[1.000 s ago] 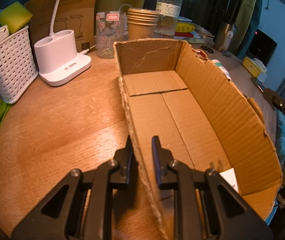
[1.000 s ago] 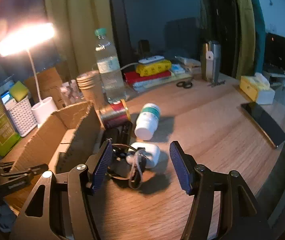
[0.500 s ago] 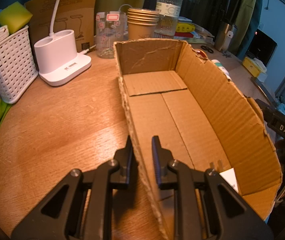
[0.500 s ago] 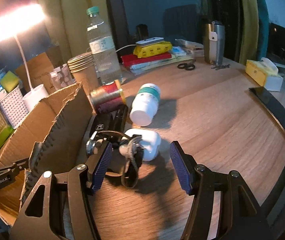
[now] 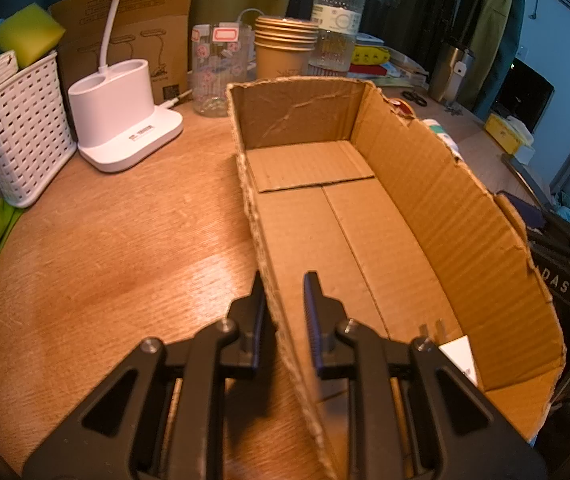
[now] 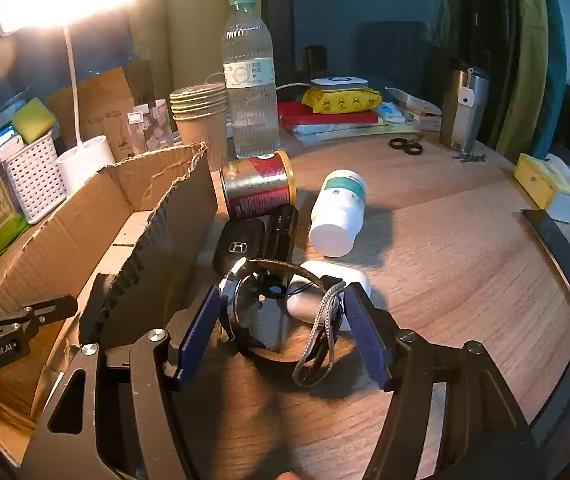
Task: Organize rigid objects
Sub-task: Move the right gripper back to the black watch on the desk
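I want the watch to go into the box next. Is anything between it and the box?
Only the cardboard box's own right wall, which rises beside the watch. The right gripper brackets the watch and would have to lift it over that torn edge. The left gripper clamps the opposite wall.
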Motion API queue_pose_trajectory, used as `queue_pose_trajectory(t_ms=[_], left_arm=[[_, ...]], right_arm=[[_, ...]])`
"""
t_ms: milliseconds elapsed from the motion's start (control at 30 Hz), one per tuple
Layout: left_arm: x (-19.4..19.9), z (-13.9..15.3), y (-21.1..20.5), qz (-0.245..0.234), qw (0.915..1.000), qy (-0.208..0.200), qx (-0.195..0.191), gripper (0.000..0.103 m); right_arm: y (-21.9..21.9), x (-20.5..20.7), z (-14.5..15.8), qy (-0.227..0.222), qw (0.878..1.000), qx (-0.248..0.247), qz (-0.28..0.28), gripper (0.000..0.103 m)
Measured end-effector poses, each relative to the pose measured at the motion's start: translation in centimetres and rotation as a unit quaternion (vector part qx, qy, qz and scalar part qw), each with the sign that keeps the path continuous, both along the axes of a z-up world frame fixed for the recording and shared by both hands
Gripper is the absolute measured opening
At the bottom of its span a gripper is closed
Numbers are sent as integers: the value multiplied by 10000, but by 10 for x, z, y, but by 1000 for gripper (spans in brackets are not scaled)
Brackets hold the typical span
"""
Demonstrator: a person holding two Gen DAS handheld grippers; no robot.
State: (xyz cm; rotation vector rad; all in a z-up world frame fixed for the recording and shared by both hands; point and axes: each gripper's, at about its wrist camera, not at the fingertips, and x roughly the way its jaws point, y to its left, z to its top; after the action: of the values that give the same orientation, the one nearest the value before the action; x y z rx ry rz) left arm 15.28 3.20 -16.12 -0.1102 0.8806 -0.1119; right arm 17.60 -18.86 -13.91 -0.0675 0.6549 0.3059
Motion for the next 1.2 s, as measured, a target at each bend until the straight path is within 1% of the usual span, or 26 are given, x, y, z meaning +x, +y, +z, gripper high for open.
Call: queue_pose_trajectory(t_ms=[100, 167, 267, 367, 500, 600, 700, 867, 967, 1033, 1200], left_arm=[[0, 0, 0, 0, 10000, 0, 0, 19], [0, 0, 0, 1, 10000, 0, -1, 19], [0, 0, 0, -1, 10000, 0, -1, 19], [0, 0, 0, 1, 10000, 0, 1, 19], [0, 0, 0, -1, 10000, 0, 0, 19], [0, 0, 0, -1, 10000, 0, -4, 19], [0, 0, 0, -1, 10000, 0, -4, 19], [0, 0, 0, 1, 10000, 0, -1, 19], [0, 0, 0, 0, 10000, -1, 0, 19], [0, 0, 0, 0, 10000, 0, 0, 19], [0, 0, 0, 0, 10000, 0, -3, 19]], right_arm=[[-3, 4, -2, 100, 9999, 81, -53, 78], [-4, 5, -2, 108, 9999, 79, -49, 81], [-3, 6, -2, 103, 9999, 71, 28, 81], [-3, 11, -3, 198, 9996, 159, 143, 81], [0, 13, -3, 243, 9995, 93, 166, 81], [-3, 13, -3, 306, 9994, 135, 130, 80], [-7, 11, -4, 343, 9993, 102, 121, 75], [-18, 6, -6, 355, 9993, 28, -79, 75], [-18, 2, 0, 246, 9997, 35, -4, 75], [-11, 1, 3, 139, 9998, -52, 122, 75], [9, 5, -2, 56, 9974, -569, 446, 76]])
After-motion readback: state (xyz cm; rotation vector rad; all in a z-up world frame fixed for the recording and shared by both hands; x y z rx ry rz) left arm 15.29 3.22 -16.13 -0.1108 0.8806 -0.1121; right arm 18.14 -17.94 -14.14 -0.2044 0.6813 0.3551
